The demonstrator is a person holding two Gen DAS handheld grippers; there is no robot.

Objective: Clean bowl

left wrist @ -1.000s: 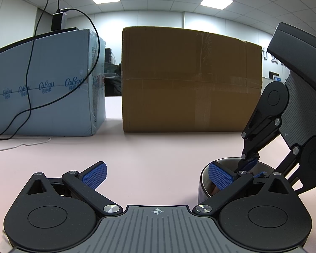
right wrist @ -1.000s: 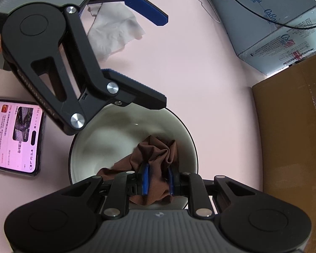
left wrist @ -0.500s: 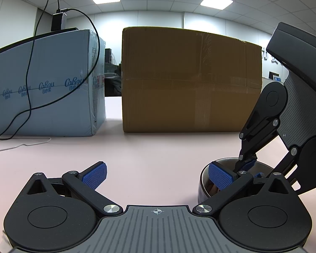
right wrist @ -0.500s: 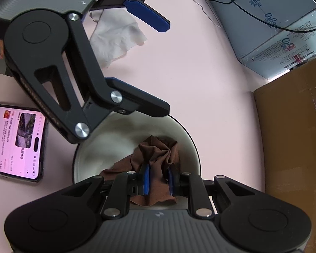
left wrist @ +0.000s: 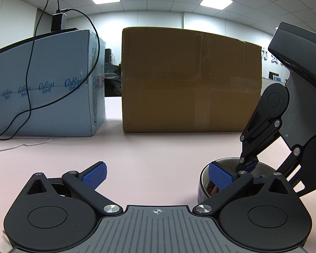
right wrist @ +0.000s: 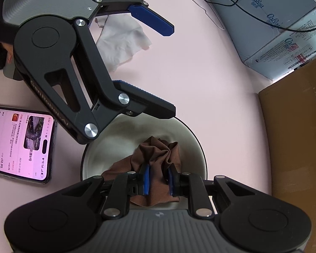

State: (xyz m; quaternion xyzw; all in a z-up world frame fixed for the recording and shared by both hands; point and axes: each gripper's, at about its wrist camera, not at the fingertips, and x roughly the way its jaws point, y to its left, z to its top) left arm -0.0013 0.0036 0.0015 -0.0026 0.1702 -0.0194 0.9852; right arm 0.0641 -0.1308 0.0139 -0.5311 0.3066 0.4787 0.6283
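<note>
Right gripper [right wrist: 158, 181] is clamped on a soft brown cloth [right wrist: 155, 158] inside the slick-looking bowl [right wrist: 107, 145] mid-table, left gripper [left wrist: 157, 175] spread wide, 1 finger against its rim, so probably brace there.

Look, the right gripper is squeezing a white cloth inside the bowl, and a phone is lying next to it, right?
Not quite. The cloth that the right gripper squeezes inside the bowl is brown, as the right wrist view shows. The phone does lie next to the bowl.
</note>
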